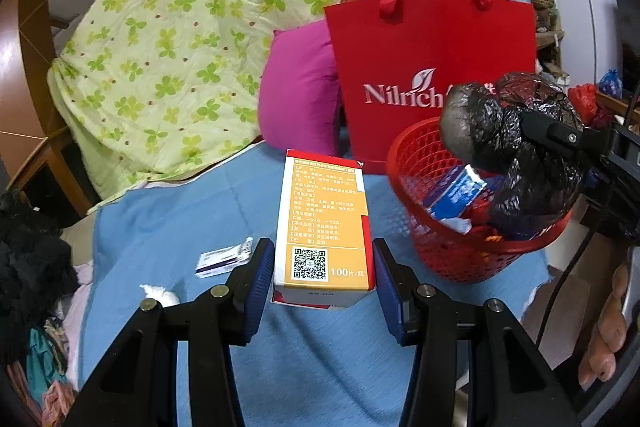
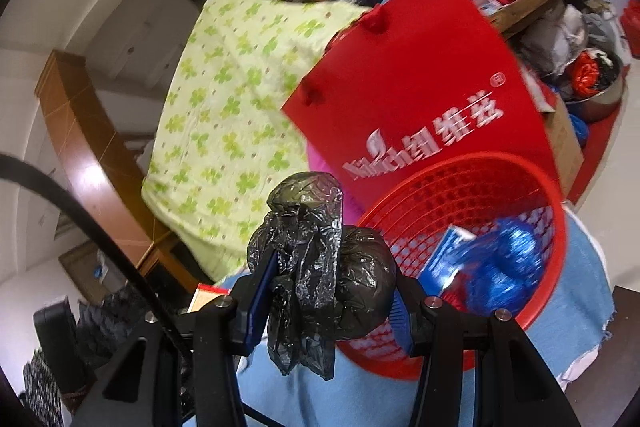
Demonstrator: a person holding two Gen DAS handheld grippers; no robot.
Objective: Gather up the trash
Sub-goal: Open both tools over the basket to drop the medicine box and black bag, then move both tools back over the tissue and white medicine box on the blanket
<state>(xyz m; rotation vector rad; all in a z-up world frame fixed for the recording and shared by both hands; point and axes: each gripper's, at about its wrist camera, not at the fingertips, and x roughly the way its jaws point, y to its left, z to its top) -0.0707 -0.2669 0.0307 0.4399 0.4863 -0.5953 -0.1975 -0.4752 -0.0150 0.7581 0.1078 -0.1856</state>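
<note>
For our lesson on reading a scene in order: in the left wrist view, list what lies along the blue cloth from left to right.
White crumpled tissue → small purple-and-white packet → orange medicine box between the left gripper's fingers → red mesh basket → black plastic bag bundle held by the right gripper above the basket.

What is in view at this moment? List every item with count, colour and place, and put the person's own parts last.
medicine box: one, orange, white and red, between the left gripper's pads
black plastic bag: one, crumpled, clamped in the right gripper beside the basket
basket: one, red mesh, on the blue cloth, trash inside
blue wrapper: one, inside the basket
gift bag: one, red, behind the basket
small carton: one, white and purple, on the cloth
tissue wad: one, white, on the cloth
quilt: one, green floral, behind
pillow: one, magenta
blue cloth: one
left gripper: black, blue pads
right gripper: black, blue pads
hand: lower right edge
</note>
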